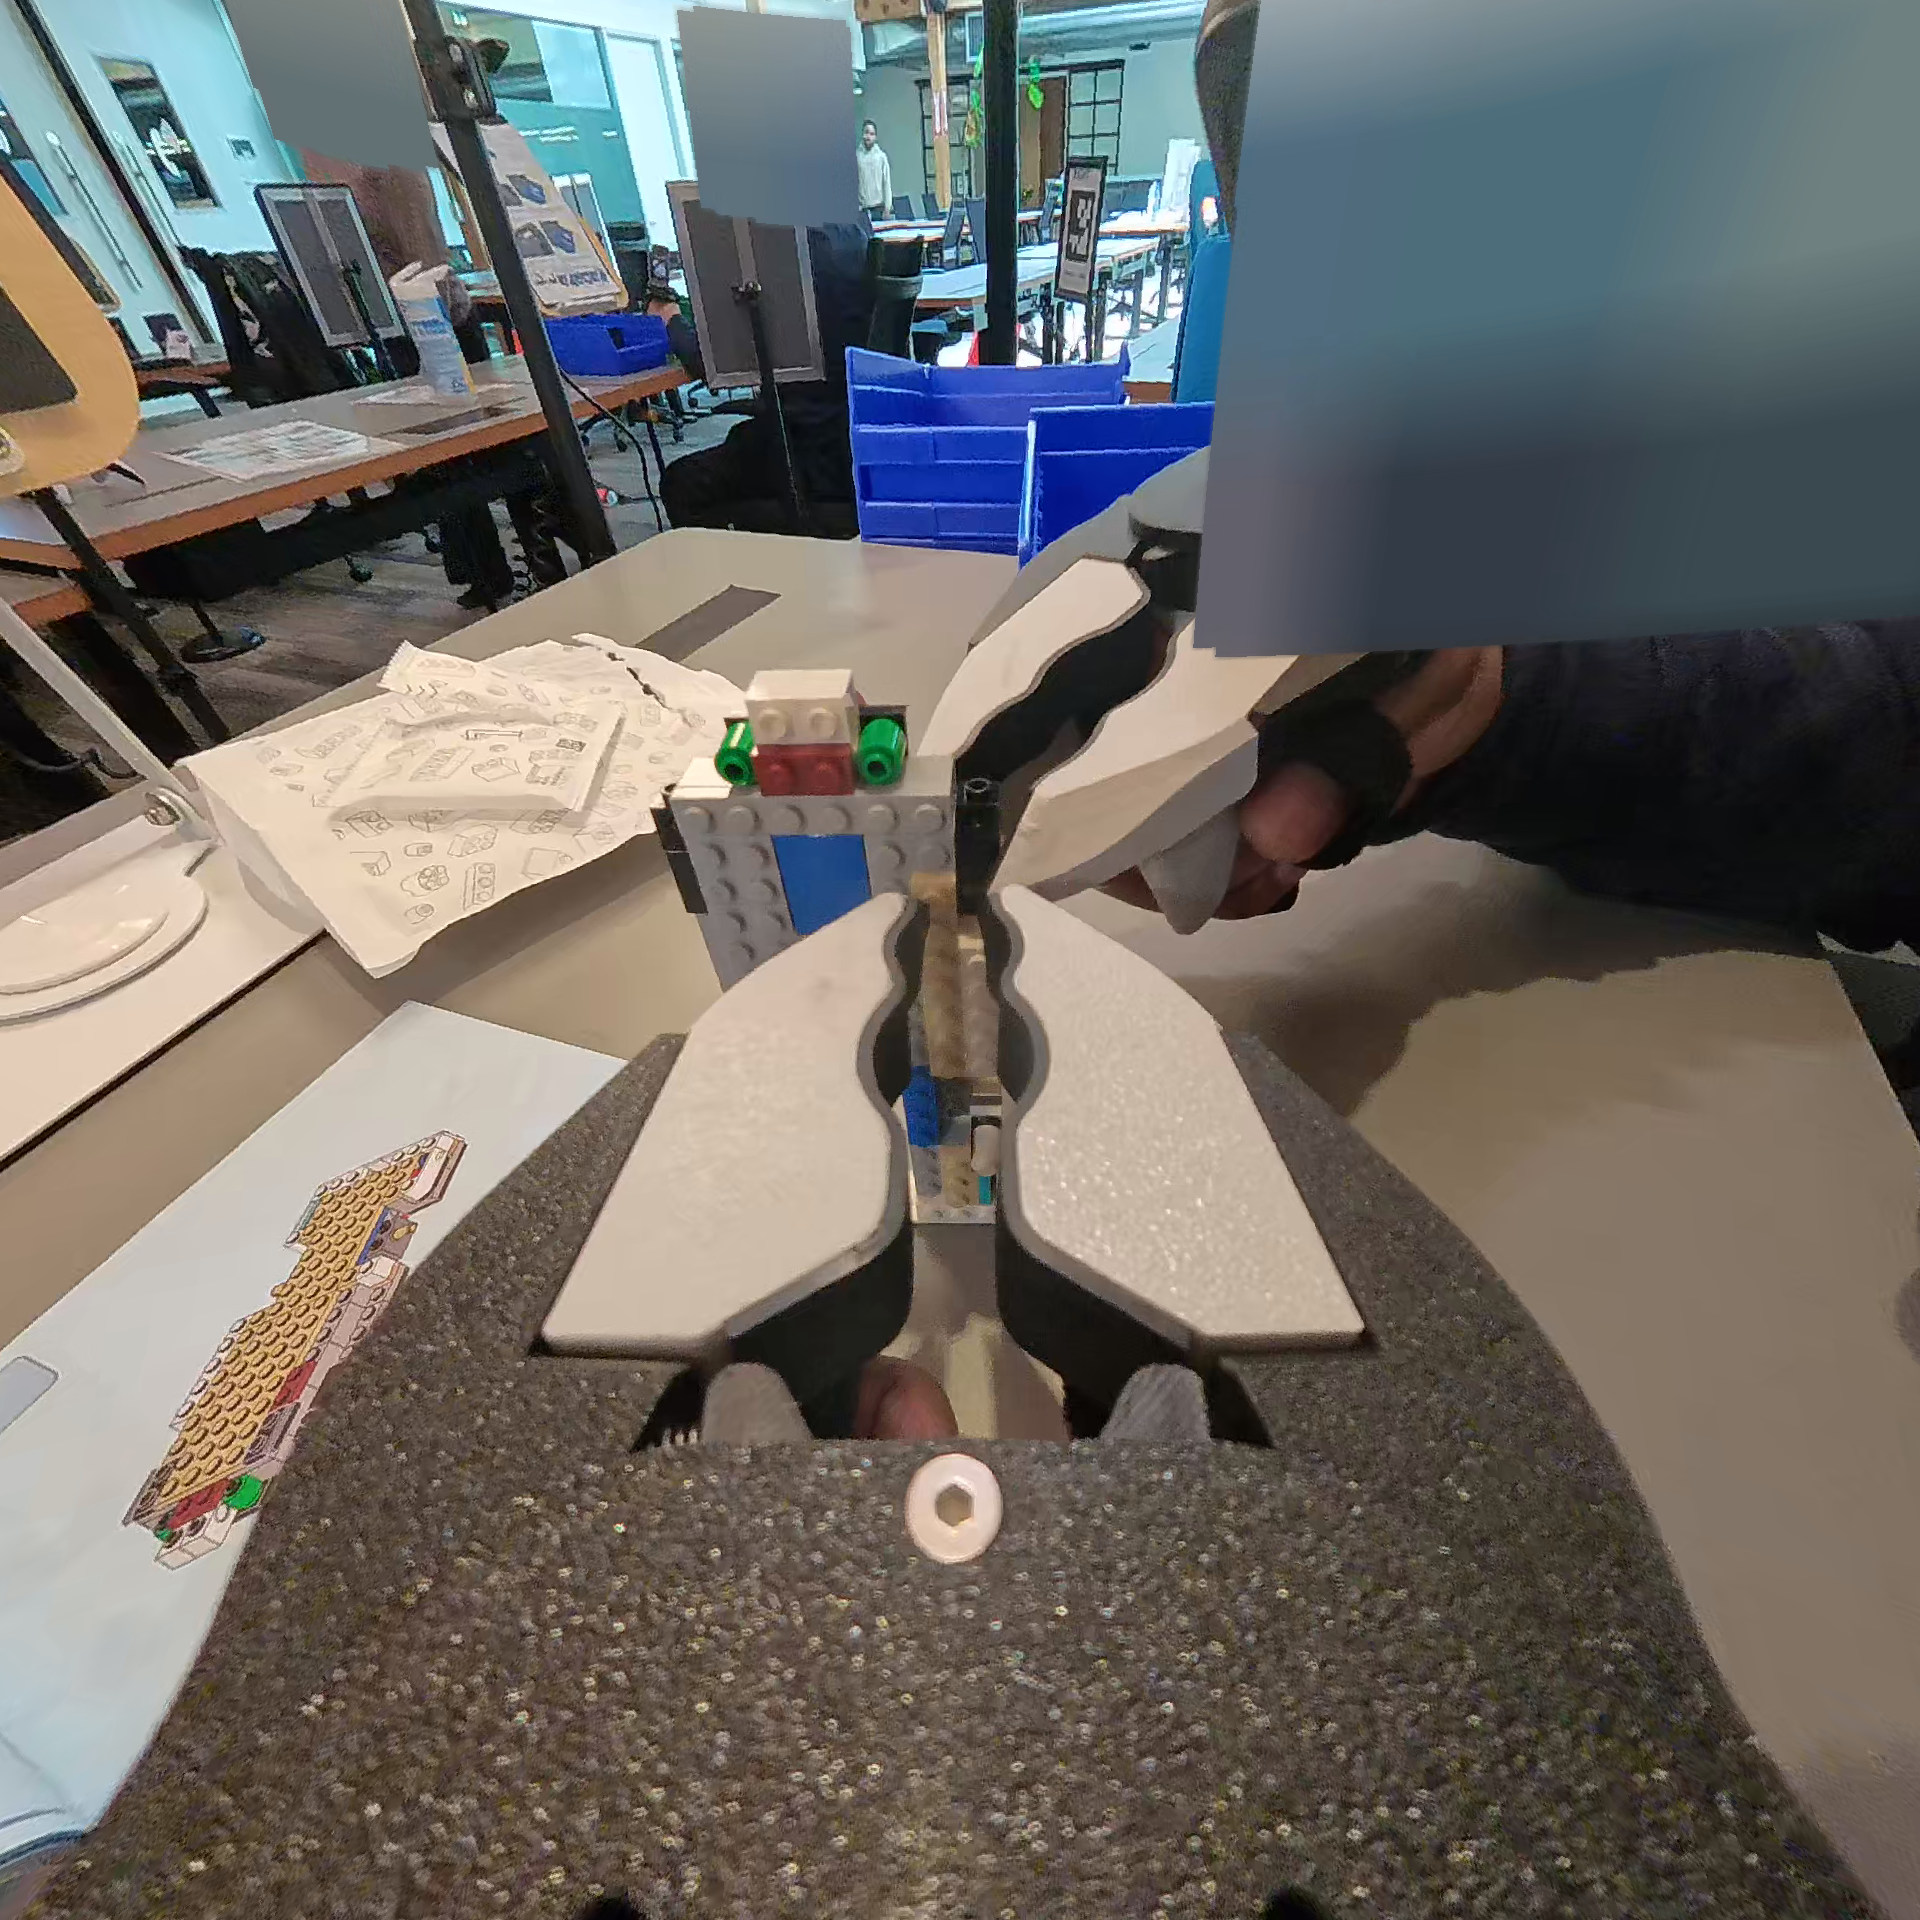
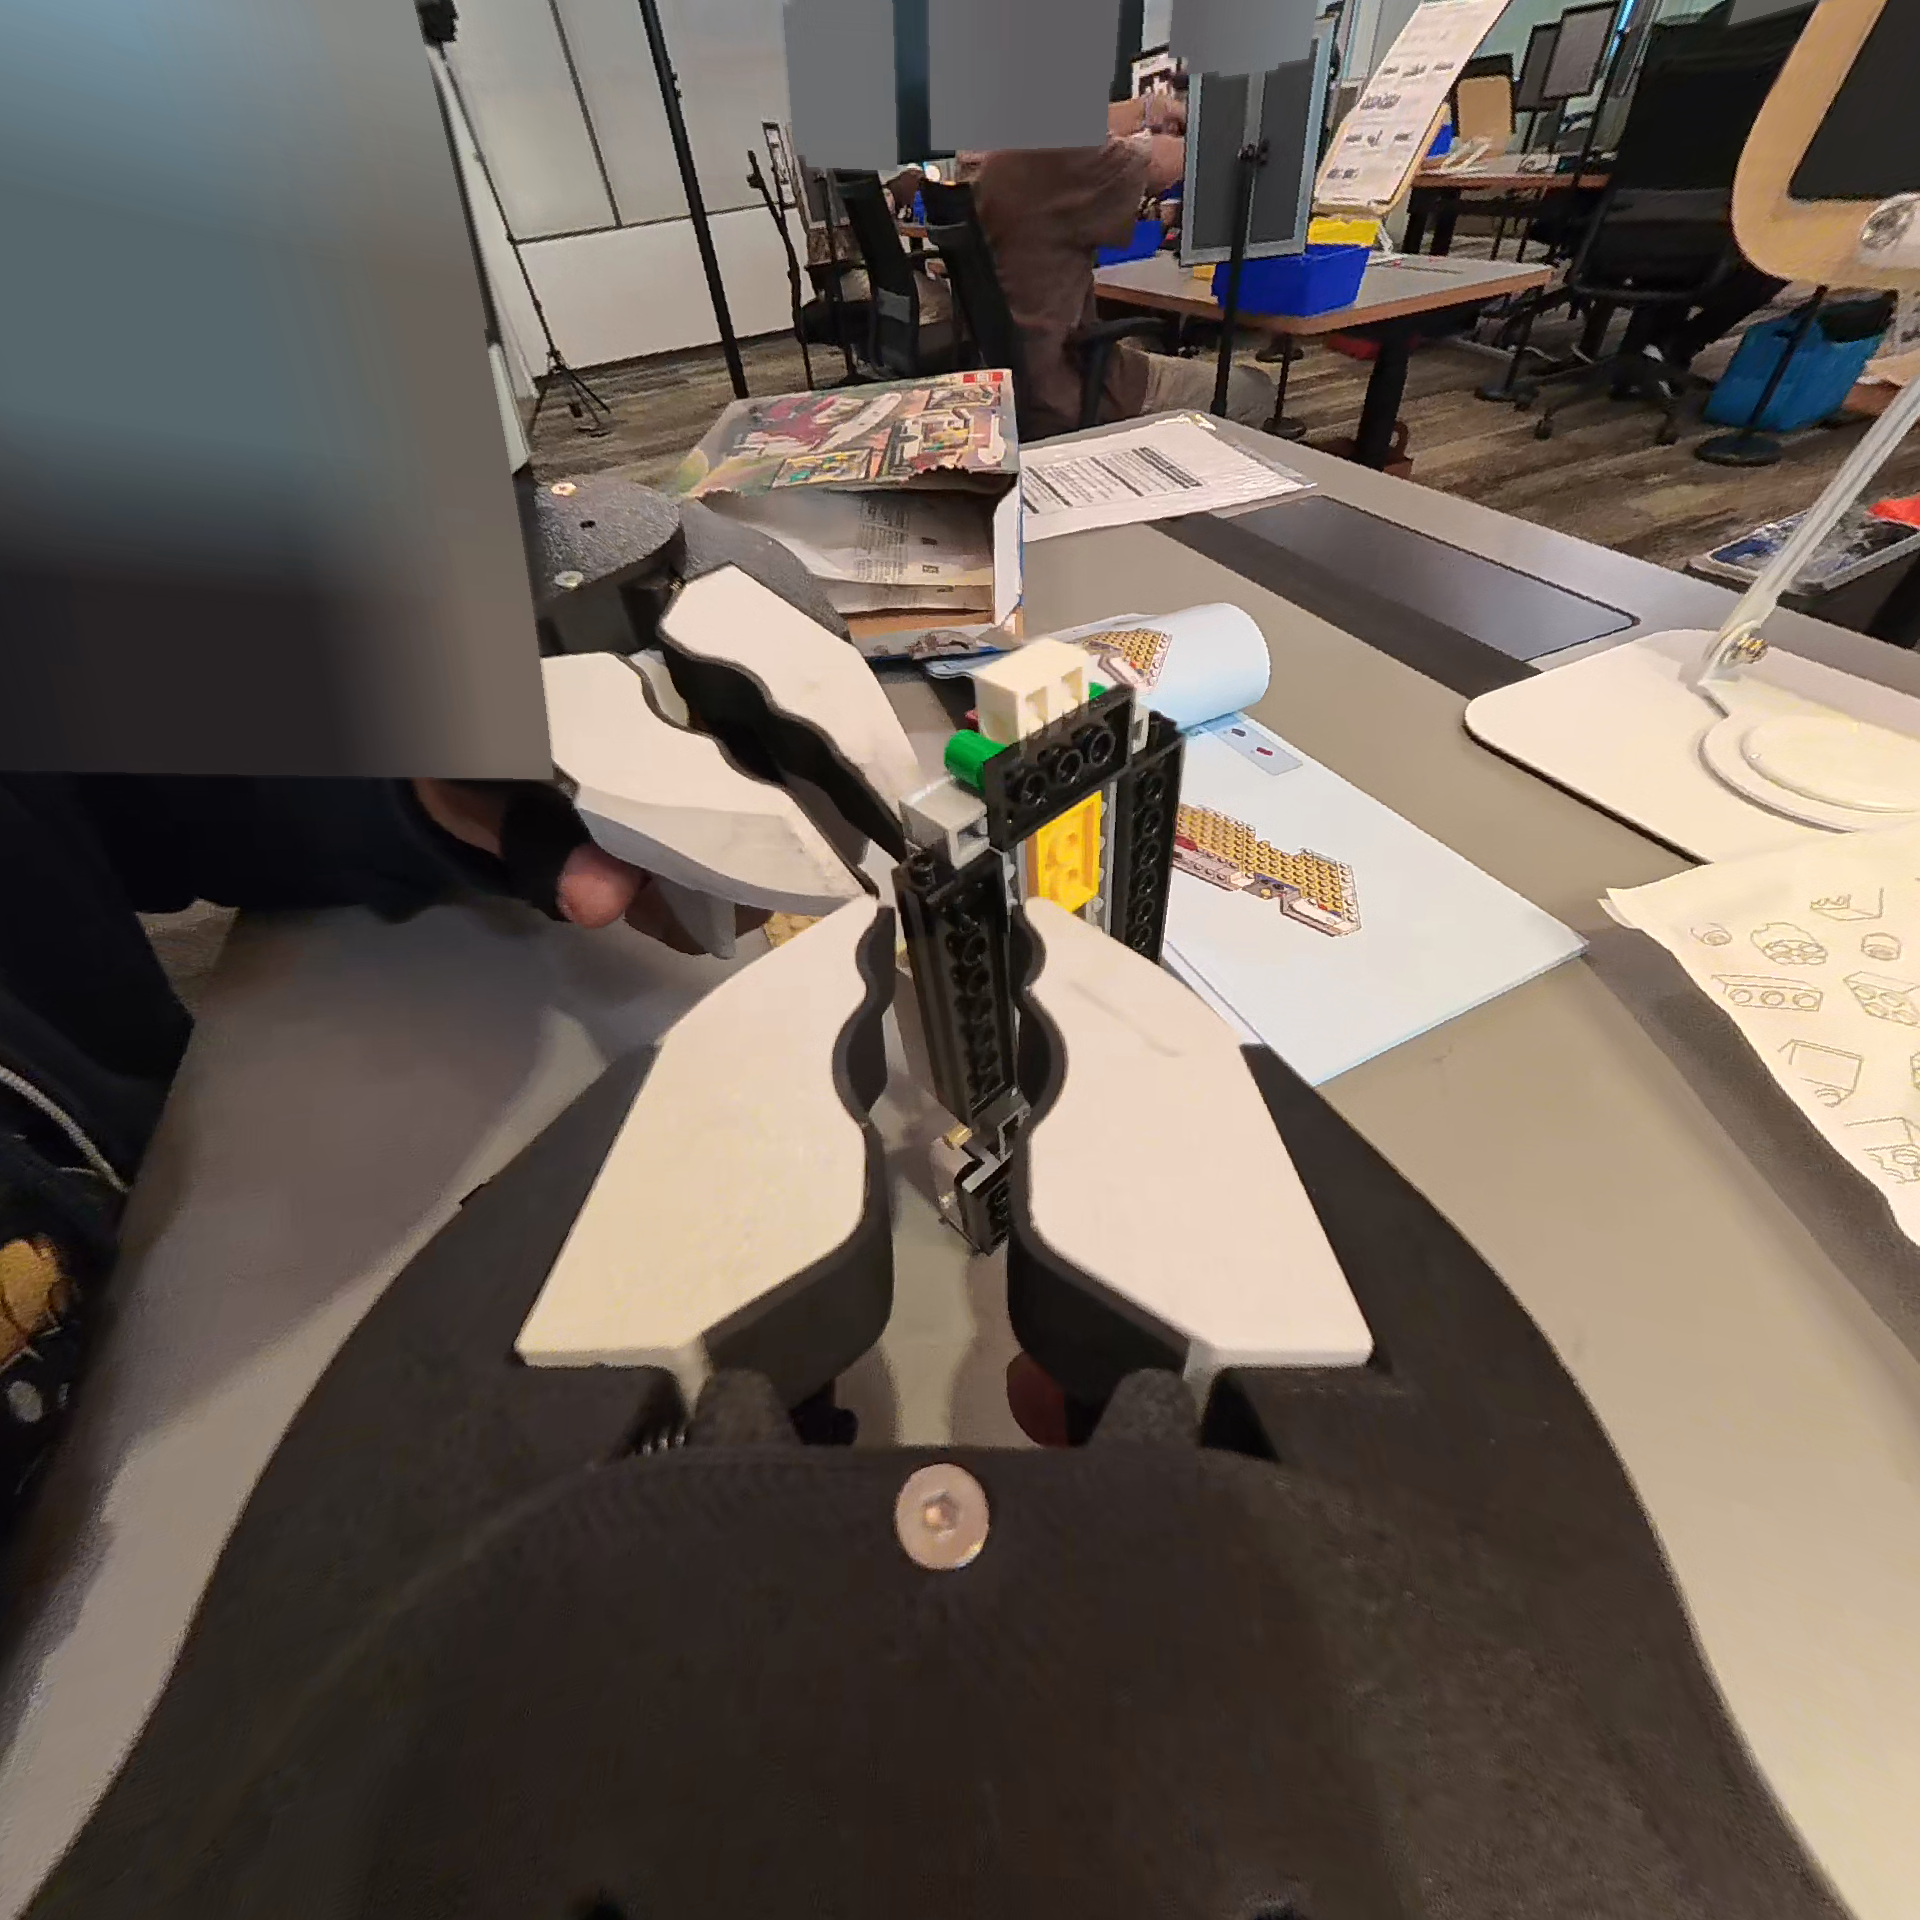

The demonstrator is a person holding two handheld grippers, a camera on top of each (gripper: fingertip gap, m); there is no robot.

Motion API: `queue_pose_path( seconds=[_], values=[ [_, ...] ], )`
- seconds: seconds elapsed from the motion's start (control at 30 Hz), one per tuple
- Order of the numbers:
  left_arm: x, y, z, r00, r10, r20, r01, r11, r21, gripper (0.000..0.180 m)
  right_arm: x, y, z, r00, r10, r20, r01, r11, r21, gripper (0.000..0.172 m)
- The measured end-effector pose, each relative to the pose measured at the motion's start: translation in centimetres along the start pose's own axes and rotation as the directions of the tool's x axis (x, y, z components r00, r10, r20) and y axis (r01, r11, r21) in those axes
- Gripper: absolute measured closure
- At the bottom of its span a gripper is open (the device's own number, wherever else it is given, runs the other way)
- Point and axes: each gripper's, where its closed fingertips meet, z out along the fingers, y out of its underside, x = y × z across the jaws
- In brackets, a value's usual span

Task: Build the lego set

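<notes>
A brick model stands upright on the grey table. It has a grey studded face with a blue panel, and white, dark red and green pieces on top. My left gripper is shut on the model's tan plate edge. My right gripper is shut on the long black beam at the model's side; the yellow brick shows behind. Each gripper also shows in the other view, the right one at the black stud and the left one at the grey corner piece.
An open instruction booklet lies front left and also shows in the right wrist view. Printed paper bags lie behind it. A white lamp base, a torn cardboard box and blue bins stand farther off.
</notes>
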Motion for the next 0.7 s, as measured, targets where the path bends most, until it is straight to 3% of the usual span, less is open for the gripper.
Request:
queue_pose_path(
  seconds=[0.7],
  values=[
    [-0.26,-0.46,-0.08,0.998,-0.031,0.047,0.029,0.998,0.053,0.172,-0.47,-0.43,-0.03,0.996,0.025,0.083,-0.029,0.998,0.049,0.149]
  ],
)
